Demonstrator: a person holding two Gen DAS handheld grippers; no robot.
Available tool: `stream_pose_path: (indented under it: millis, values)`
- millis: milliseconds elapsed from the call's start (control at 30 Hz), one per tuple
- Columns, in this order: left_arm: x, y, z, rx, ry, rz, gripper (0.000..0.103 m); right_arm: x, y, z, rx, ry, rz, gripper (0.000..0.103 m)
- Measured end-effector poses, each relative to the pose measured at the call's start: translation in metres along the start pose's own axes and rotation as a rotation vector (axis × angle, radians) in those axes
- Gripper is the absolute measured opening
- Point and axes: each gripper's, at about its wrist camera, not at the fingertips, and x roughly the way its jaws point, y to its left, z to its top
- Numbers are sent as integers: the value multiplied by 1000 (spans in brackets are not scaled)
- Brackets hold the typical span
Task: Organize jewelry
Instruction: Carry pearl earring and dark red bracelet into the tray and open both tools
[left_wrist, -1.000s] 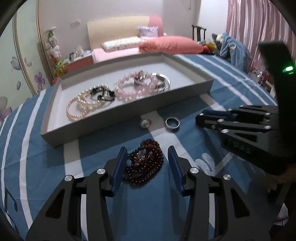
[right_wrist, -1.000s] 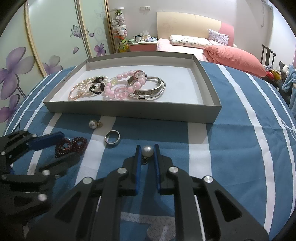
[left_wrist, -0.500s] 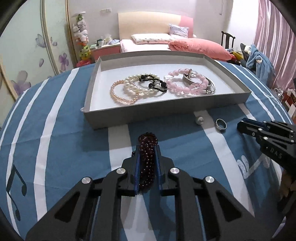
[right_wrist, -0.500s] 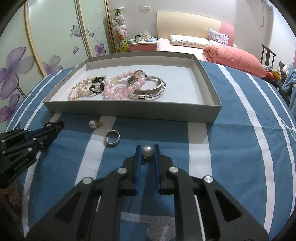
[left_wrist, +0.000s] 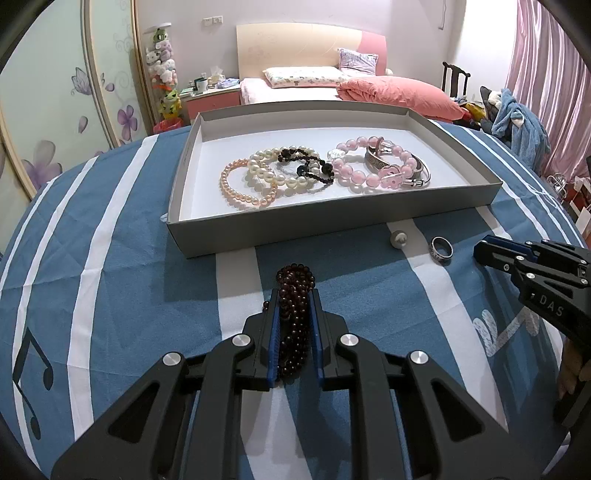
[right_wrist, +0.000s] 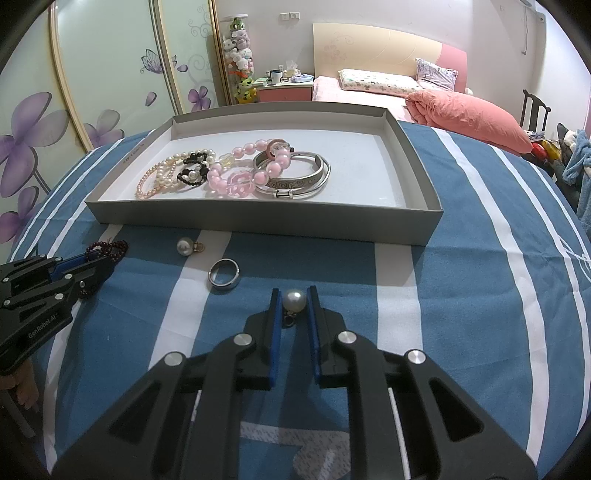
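My left gripper (left_wrist: 294, 295) is shut on a dark red bead bracelet (left_wrist: 293, 314), held just above the blue striped cloth, in front of the grey tray (left_wrist: 258, 232). It also shows in the right wrist view (right_wrist: 92, 258). My right gripper (right_wrist: 294, 295) is shut on a pearl earring (right_wrist: 294, 300), to the right of the left one. The tray holds pearl bracelets (left_wrist: 258, 177), a pink bead bracelet (left_wrist: 369, 166) and silver bangles (right_wrist: 295, 173). A second pearl earring (right_wrist: 186, 246) and a silver ring (right_wrist: 224, 272) lie on the cloth before the tray.
The table has a blue cloth with white stripes (left_wrist: 110, 258). Behind it stand a bed with a pink quilt (left_wrist: 399, 96), a nightstand (left_wrist: 210, 99) and a wardrobe with flower panels (right_wrist: 92, 74). A chair with clothes (left_wrist: 517, 118) is at the right.
My left gripper closed on the dark red bracelet, lifted it and swung left to face the tray. My right gripper held still with the pearl earring.
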Motion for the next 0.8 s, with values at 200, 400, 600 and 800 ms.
stream_pose_path:
  millis: [200,400,600,800]
  values:
    - [0,1,0,2,0,2,16,0,0,0,0,0,0,14]
    - [0,1,0,2,0,2,16,0,0,0,0,0,0,14]
    - [0,1,0,2,0,2,15,0,0,0,-1,0,-2,14]
    - [-1,5,-1,-31,-6,-6,14,-3,-4,-1,32,-20,0,13]
